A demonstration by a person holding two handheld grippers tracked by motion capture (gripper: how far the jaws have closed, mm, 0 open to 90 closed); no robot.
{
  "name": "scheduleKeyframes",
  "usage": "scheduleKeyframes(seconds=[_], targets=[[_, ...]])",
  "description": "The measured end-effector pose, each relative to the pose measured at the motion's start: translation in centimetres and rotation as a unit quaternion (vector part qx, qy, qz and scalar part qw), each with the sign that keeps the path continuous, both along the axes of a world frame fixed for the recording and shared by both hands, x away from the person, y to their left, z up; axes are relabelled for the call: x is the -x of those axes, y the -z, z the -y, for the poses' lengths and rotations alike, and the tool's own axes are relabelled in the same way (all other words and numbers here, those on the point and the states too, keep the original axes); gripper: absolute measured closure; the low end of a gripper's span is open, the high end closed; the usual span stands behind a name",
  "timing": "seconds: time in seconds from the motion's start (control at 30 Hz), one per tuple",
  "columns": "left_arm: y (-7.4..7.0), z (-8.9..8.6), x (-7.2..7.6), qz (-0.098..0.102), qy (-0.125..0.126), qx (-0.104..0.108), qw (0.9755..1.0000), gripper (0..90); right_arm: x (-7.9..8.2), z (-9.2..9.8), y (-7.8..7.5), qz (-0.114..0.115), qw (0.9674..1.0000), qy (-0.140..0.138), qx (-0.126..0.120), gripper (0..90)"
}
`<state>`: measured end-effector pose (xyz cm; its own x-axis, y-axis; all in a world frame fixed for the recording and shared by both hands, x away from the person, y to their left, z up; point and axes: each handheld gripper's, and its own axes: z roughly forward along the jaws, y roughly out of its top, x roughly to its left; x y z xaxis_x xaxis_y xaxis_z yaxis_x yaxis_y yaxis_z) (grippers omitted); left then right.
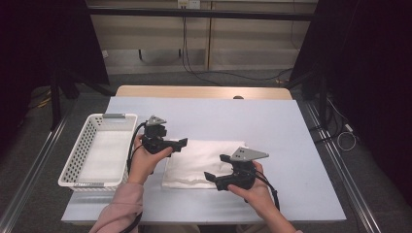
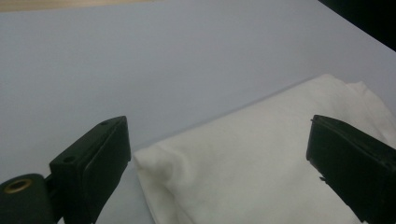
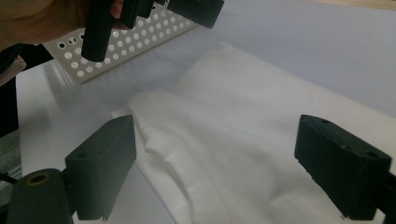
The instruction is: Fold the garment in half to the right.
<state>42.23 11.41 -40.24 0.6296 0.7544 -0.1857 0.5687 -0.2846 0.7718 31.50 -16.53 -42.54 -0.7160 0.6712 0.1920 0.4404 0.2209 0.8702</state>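
1. Left tool: held in the person's left hand above the far left corner of the folded white cloth; jaws pointing across the counter toward the right in the high view.
2. Left tool in its own view: jaws standing wide apart, nothing pinched between them; pads clear of the fabric, with the cloth corner lying below and between them.
3. Right tool: held in the person's right hand at the near right part of the cloth, jaws aimed leftward over it.
4. Right tool in its own view: jaws spread wide, nothing gripped; rumpled near edge of the cloth lying between and beneath the jaws, contact not clear.
5. Folded white cloth: flat on the pale blue counter, roughly at its middle, near edge slightly bunched and wrinkled, far edge smooth.
6. White perforated basket: on the counter's left side, just beside the left hand, apart from the cloth; seen again beyond the cloth in the right gripper view, with the left tool above it.
7. Black cables trailing from both tools toward the person; pink sleeve on the left forearm.
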Motion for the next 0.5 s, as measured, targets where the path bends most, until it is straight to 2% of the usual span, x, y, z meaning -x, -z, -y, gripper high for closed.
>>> scheduleKeyframes(seconds=[0.07, 0.1, 0.23, 0.27, 0.3, 0.33, 0.37, 0.4, 0.43, 0.47, 0.5], targets=[[-0.1, 0.1, -0.1, 0.002, -0.001, 0.003, 1.0, 6.8, 0.0, -0.4, 0.1, 0.001, 1.0, -0.002, 0.003, 13.2], [0.0, 0.3, 0.0, 0.002, -0.015, 0.023, 0.9996, 6.8, -0.1, -0.5, 0.1, -0.001, 1.0, -0.004, 0.003, 13.3], [0.0, 0.1, -0.3, 0.001, -0.017, 0.021, 0.9996, 6.8, -0.2, -1.2, 0.2, -0.002, 0.9999, -0.013, 0.007, 14.7], [0.0, -0.2, -0.5, 0.001, -0.003, 0.002, 1.0, 6.8, -0.2, -1.5, 0.3, 0.0, 0.9998, -0.016, 0.008, 14.9], [0.0, -0.2, -0.5, 0.0, -0.007, 0.003, 1.0, 6.8, -0.2, -1.7, 0.3, -0.002, 0.9998, -0.019, 0.008, 15.1], [0.1, 0.1, -0.5, -0.001, -0.017, 0.022, 0.9996, 6.8, -0.3, -1.9, 0.3, -0.004, 0.9997, -0.022, 0.011, 14.9], [0.0, -0.3, -0.7, -0.002, -0.004, 0.003, 1.0, 6.8, -0.3, -2.1, 0.4, -0.005, 0.9997, -0.023, 0.009, 14.9], [0.1, 0.1, -0.6, -0.01, -0.02, 0.02, 0.9995, 6.8, -0.3, -2.2, 0.4, -0.005, 0.9996, -0.025, 0.01, 15.5], [0.1, 0.0, -0.8, -0.004, -0.018, 0.011, 0.9998, 6.8, -0.4, -2.4, 0.5, -0.005, 0.9996, -0.028, 0.01, 15.8], [0.2, 0.1, -0.8, -0.005, -0.022, 0.022, 0.9995, 6.8, -0.4, -2.5, 0.5, -0.004, 0.9995, -0.028, 0.014, 15.7], [0.3, 0.0, -0.9, -0.006, -0.021, 0.022, 0.9995, 6.8, -0.4, -2.7, 0.5, -0.007, 0.9995, -0.03, 0.01, 15.7]])
